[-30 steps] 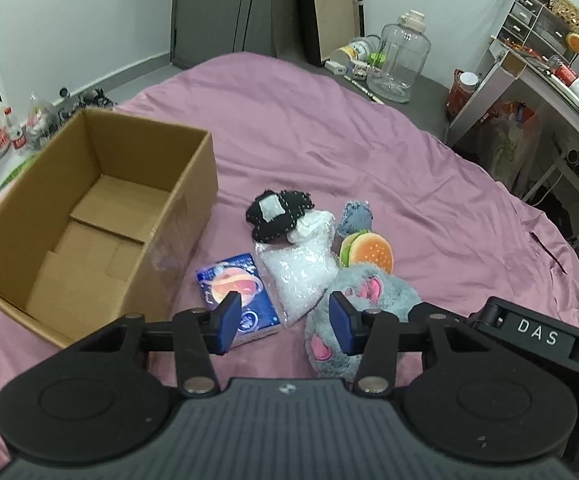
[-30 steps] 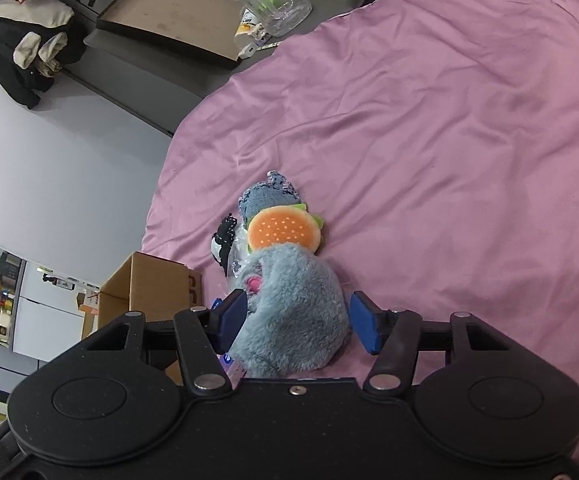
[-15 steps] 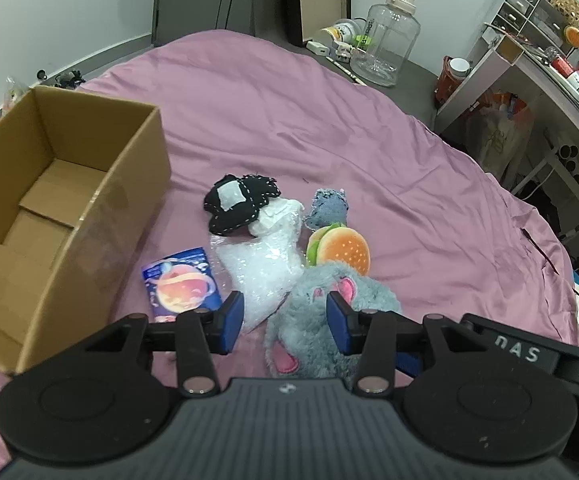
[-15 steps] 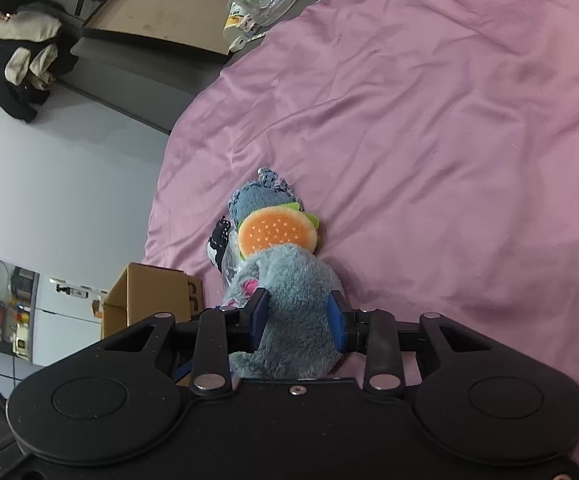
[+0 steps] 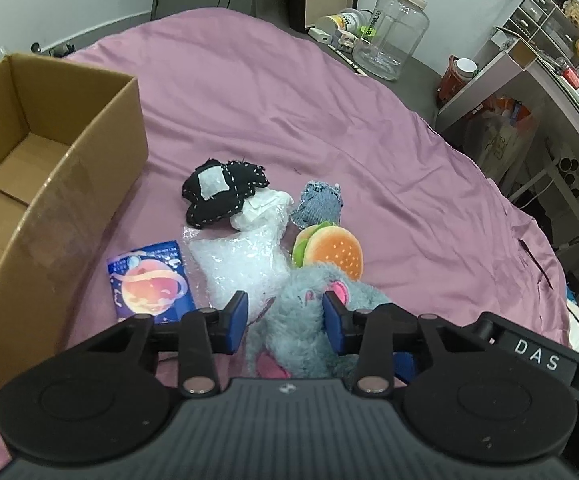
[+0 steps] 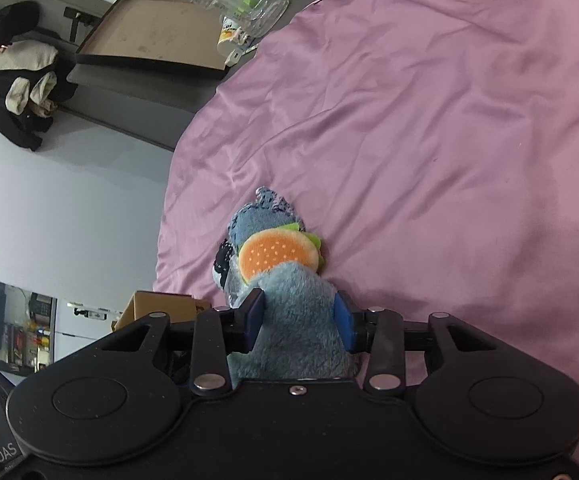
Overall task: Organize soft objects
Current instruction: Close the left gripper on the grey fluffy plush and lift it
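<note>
A cardboard box [image 5: 55, 184] stands open on the bed [image 5: 249, 92] at the left of the left wrist view; only its folded bottom flaps show inside, and no soft thing is visible in it; in the right wrist view just a corner of the box [image 6: 161, 305] shows beyond the tool.

The right tool [image 6: 298, 316] is closed on the grey-blue plush toy [image 6: 295, 320], its two blue pads pressed into the fur on either side; the left tool [image 5: 285, 316] is spread, its pads standing on either side of the plush toy [image 5: 309, 320] with a gap visible beside the left pad; whether the right pad touches the fur I cannot tell.

The plush toy lies on the bed right at the tips of both tools; the burger plush [image 5: 333, 252] touches its far side, and a denim scrap [image 5: 319, 208] lies just beyond the burger; a clear bag of white filling [image 5: 245, 264] lies just left of the plush toy, with a black stitched cushion [image 5: 221, 190] at its far end; a blue packet with a planet picture [image 5: 149, 284] lies flat between the bag and the box, near the left pad of the left tool.
</note>
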{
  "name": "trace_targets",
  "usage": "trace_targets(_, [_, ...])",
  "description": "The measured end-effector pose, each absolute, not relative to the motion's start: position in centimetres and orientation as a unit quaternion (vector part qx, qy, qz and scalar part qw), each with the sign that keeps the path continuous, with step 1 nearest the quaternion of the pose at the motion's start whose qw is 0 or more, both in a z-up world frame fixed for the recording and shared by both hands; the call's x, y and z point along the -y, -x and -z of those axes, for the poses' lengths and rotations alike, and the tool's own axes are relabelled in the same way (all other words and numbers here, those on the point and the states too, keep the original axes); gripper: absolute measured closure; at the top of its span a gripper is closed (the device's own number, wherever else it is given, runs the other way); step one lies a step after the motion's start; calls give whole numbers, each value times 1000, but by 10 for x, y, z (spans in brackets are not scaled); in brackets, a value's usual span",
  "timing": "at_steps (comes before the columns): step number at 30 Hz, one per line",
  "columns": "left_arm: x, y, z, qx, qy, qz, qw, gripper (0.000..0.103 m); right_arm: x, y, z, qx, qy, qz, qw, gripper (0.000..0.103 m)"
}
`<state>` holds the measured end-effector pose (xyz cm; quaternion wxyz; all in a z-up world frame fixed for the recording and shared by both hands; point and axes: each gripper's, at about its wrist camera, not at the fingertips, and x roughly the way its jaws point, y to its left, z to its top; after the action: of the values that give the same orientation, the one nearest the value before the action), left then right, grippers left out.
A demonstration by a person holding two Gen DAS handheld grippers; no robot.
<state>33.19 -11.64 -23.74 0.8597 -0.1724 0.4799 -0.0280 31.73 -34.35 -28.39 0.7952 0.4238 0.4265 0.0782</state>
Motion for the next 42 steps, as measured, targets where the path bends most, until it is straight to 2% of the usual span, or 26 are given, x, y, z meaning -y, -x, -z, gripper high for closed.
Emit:
trace_targets(2, [116, -331, 240, -480, 183, 31, 857, 74, 342, -318, 285, -430, -424, -77, 793, 63])
trace_targets(8, [117, -331, 237, -486, 191, 21, 852, 80, 335, -313, 281, -431, -410, -71, 801, 72])
trace_targets(16, [120, -328, 211, -485, 181, 27, 855, 81, 336, -296, 262, -401, -424, -65, 809, 79])
trace_targets(42, [61, -243, 120, -404, 203, 99, 887, 82, 284, -207, 158, -291, -358, -87, 883, 81])
